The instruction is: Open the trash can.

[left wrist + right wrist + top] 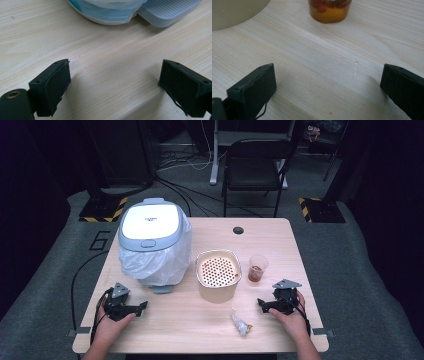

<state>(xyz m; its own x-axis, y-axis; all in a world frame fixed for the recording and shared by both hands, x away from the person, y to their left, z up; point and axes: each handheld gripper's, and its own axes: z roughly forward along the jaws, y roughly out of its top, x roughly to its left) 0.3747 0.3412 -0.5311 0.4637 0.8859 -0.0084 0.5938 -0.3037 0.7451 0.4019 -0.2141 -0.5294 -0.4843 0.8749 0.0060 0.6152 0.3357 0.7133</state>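
Observation:
A white and grey-blue pedal bin (155, 237) lined with a clear plastic bag stands at the table's left; its base (110, 12) and foot pedal (167, 12) show in the left gripper view. A beige tub with a perforated strainer insert (218, 274) stands at the centre. To its right is a clear plastic cup (257, 268) of amber liquid with red bits (329, 10). A crumpled bit of plastic wrap (241, 325) lies near the front edge. My left gripper (125, 307) rests open on the table, jaws wide, nothing between. My right gripper (277, 304) rests open below the cup.
The light wooden table (210, 340) has a round cable hole (238, 230) at its far edge. A black folding chair (255, 167) stands behind the table. A small wet spot (355, 67) lies on the wood between my right jaws.

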